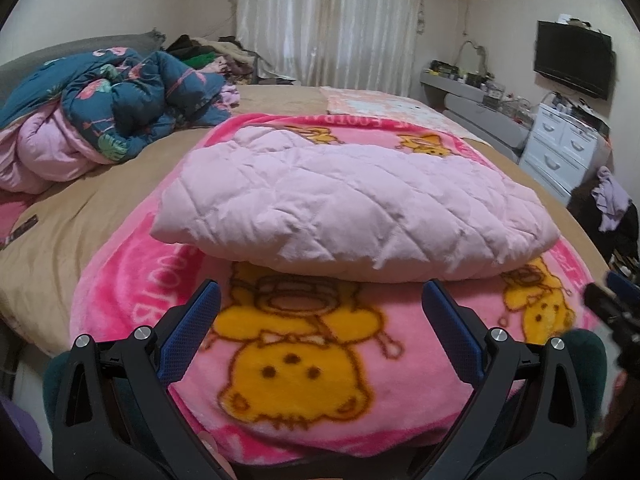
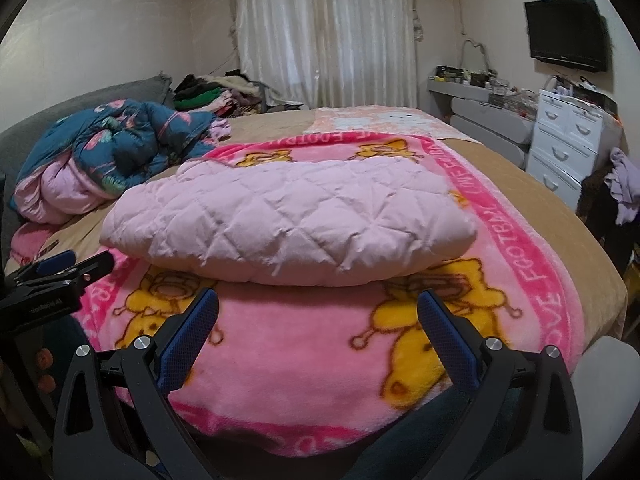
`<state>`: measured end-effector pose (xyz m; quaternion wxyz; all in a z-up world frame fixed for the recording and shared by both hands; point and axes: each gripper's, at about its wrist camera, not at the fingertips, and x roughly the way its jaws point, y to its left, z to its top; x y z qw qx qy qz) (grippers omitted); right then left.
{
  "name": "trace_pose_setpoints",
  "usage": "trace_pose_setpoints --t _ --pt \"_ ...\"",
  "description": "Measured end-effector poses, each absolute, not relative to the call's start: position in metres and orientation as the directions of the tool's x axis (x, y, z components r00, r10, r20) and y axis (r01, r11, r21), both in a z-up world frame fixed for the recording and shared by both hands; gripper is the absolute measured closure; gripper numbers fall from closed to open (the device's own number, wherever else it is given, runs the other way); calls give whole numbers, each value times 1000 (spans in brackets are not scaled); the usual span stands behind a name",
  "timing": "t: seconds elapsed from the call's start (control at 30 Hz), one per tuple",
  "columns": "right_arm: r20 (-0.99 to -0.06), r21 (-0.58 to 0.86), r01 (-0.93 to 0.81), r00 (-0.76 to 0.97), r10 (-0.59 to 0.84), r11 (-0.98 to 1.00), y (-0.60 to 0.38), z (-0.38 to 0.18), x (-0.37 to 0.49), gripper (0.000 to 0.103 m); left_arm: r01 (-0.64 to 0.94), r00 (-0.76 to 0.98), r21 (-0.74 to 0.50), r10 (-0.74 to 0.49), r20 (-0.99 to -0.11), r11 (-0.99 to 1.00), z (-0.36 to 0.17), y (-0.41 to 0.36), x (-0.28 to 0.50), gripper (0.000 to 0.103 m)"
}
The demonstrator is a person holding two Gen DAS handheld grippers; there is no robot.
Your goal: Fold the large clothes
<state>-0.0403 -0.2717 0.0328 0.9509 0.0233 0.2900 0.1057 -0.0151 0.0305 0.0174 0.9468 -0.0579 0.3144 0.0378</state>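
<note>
A pale pink quilted garment [image 1: 352, 212] [image 2: 288, 220] lies folded into a thick pad on a pink cartoon blanket [image 1: 296, 360] [image 2: 288, 360] spread over the bed. My left gripper [image 1: 320, 300] hangs open just short of the pad's near edge, nothing between its blue pads. In the right wrist view my right gripper [image 2: 318, 304] stands open the same way, a little back from the pad. The right gripper also shows blurred at the left wrist view's right edge [image 1: 612, 300]. The left gripper shows at the right wrist view's left edge [image 2: 64, 268].
A crumpled blue flamingo-print duvet [image 1: 120, 108] [image 2: 116, 148] is heaped at the bed's left. A clothes pile [image 1: 208, 56] sits by the white curtain [image 1: 332, 20]. White drawers [image 1: 564, 144] [image 2: 568, 140] and a wall TV [image 2: 566, 34] stand on the right. Tan sheet [image 1: 80, 216] surrounds the blanket.
</note>
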Motion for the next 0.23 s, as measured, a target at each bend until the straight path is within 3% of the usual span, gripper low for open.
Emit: trace_pose_setpoints --t 0.13,0.23 --pt "-533 138 7 844 68 990 -344 28 -27 4 -233 771 -81 133 -623 969 15 83 11 9" --pt "-560 108 325 800 -212 940 -450 4 -11 4 -406 709 7 320 -629 914 13 158 43 9"
